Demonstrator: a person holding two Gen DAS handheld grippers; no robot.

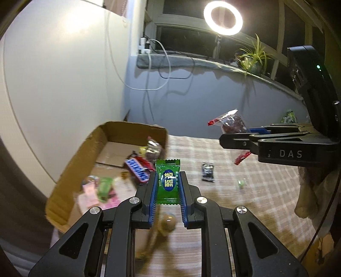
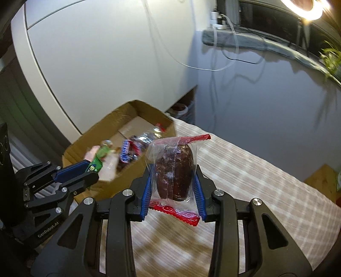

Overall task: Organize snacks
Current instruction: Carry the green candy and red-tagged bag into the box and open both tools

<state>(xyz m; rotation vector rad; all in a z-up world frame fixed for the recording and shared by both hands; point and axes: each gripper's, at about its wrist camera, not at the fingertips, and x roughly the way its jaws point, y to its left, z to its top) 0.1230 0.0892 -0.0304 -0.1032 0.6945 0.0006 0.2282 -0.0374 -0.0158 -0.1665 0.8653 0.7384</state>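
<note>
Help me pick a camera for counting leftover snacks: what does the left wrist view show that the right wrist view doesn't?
Only the left wrist view shows the loose snacks on the cloth: a small black packet, a tiny green sweet and a round brown one.

Only the right wrist view shows the dark date in its clear wrapper close up, clamped between the right fingers.

Both show the cardboard box with snacks inside, the checked tablecloth and the green candy.

Lit ring light, potted plant on windowsill, dangling cables
</note>
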